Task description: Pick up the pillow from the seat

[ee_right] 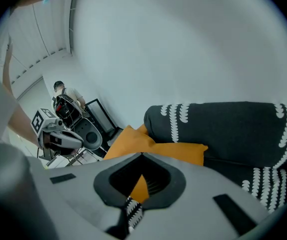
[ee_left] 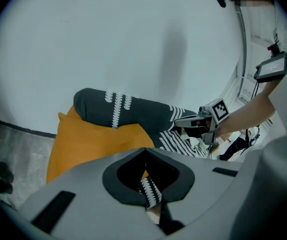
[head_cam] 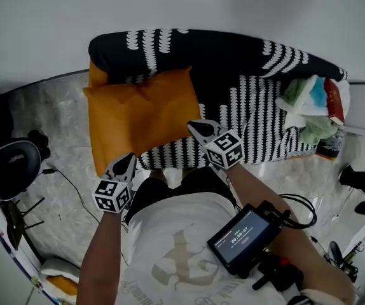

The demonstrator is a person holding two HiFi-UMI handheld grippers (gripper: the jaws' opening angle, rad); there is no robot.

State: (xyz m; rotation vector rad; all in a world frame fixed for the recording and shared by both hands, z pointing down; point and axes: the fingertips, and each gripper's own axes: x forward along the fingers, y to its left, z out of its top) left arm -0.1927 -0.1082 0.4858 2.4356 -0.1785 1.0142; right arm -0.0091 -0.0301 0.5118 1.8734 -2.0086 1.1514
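An orange pillow (head_cam: pixel 139 116) lies on the left part of a sofa (head_cam: pixel 252 68) covered in dark cloth with white patterns; the pillow (ee_left: pixel 91 141) also shows in the left gripper view and the pillow (ee_right: pixel 156 149) in the right gripper view. My left gripper (head_cam: pixel 129 160) hovers shut and empty near the pillow's front left corner. My right gripper (head_cam: pixel 194 126) is shut and empty at the pillow's front right edge, over the striped seat. In the left gripper view the right gripper (ee_left: pixel 179 121) shows at the right.
A heap of green and white cloth with a red item (head_cam: pixel 313 103) sits on the sofa's right end. A black office chair (head_cam: pixel 7 170) stands at the left. A handheld screen device (head_cam: pixel 246 237) is strapped near the person's right forearm. A white wall (ee_left: pixel 113 39) rises behind the sofa.
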